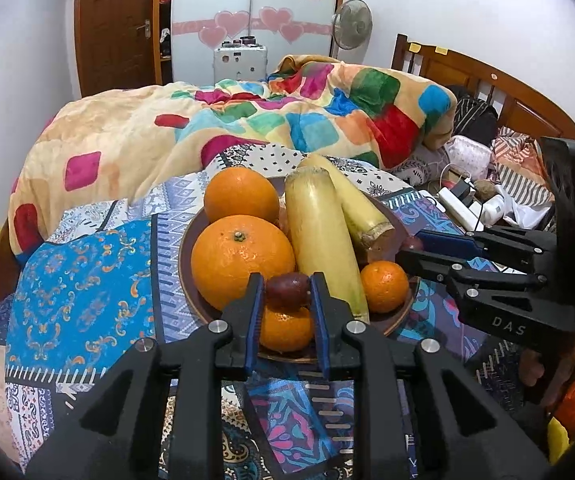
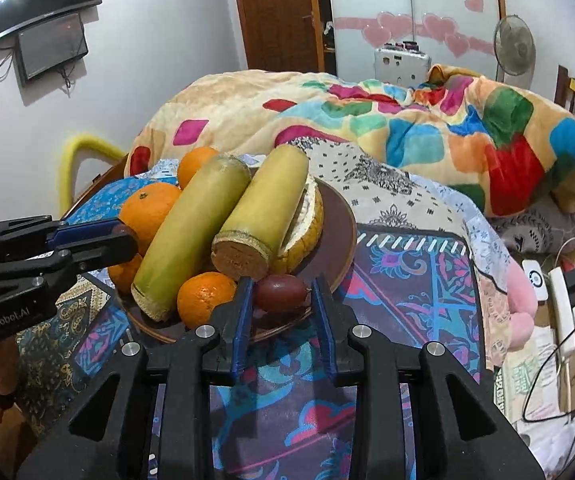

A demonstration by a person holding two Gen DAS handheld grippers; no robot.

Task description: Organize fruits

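A brown plate point(image 1: 186, 240) on the patterned bedspread holds two big oranges point(image 1: 241, 260), small mandarins point(image 1: 384, 286), and two yellow-green sugarcane pieces point(image 1: 319, 236). My left gripper point(image 1: 287, 291) is shut on a dark red jujube point(image 1: 287, 290), held just above a mandarin point(image 1: 285, 330) at the plate's near edge. My right gripper point(image 2: 281, 292) has a second dark red jujube point(image 2: 281, 293) between its fingers at the plate's near rim point(image 2: 339, 248); small gaps show beside the fruit. A pomelo half point(image 2: 307, 220) lies behind the sugarcane. Each gripper shows in the other's view.
A colourful checked quilt point(image 1: 247, 120) is heaped behind the plate. A power strip with cables point(image 2: 563, 312) and a pink item lie to the right. The wooden headboard point(image 1: 487, 80), a fan, a wardrobe and a door stand behind.
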